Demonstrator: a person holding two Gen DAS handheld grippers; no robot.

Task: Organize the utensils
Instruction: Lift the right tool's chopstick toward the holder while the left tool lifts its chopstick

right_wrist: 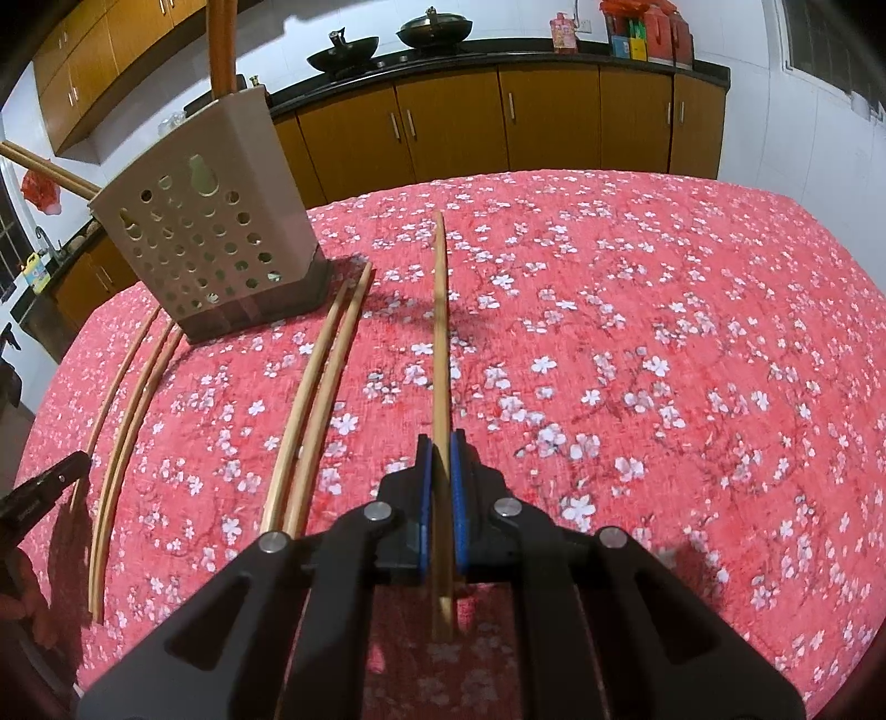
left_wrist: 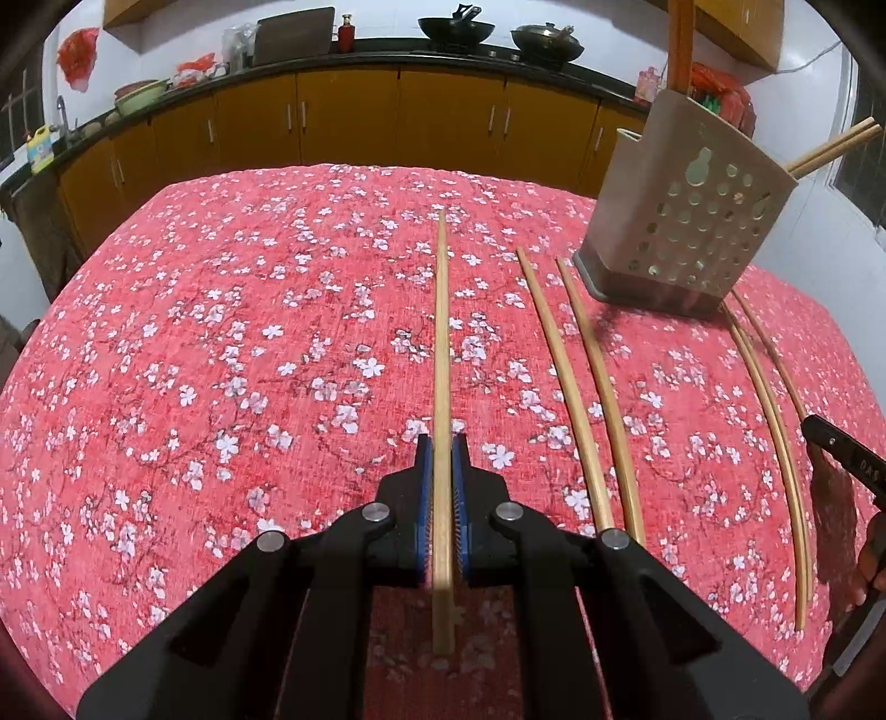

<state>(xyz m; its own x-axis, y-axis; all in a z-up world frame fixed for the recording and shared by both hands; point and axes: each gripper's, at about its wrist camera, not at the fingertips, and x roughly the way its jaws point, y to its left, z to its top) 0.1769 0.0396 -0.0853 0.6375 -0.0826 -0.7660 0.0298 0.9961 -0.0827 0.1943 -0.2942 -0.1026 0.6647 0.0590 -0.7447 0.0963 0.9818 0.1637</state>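
Note:
My left gripper [left_wrist: 442,443] is shut on a wooden chopstick [left_wrist: 442,343] that runs forward between its blue pads over the tablecloth. My right gripper [right_wrist: 441,440] is shut on another wooden chopstick [right_wrist: 440,332] the same way. A beige perforated utensil holder [left_wrist: 686,221] stands at the far right of the left wrist view and at the far left of the right wrist view [right_wrist: 205,238], with chopsticks and a wooden handle sticking out of it. Several loose chopsticks [left_wrist: 587,399] lie on the cloth between the grippers; they also show in the right wrist view [right_wrist: 315,399].
The table wears a red floral tablecloth [left_wrist: 221,360]. More chopsticks [left_wrist: 775,443] lie beside the holder. Behind the table runs a counter with yellow cabinets [left_wrist: 349,116] and woks [left_wrist: 454,27]. The other gripper's tip shows at the right edge [left_wrist: 841,459].

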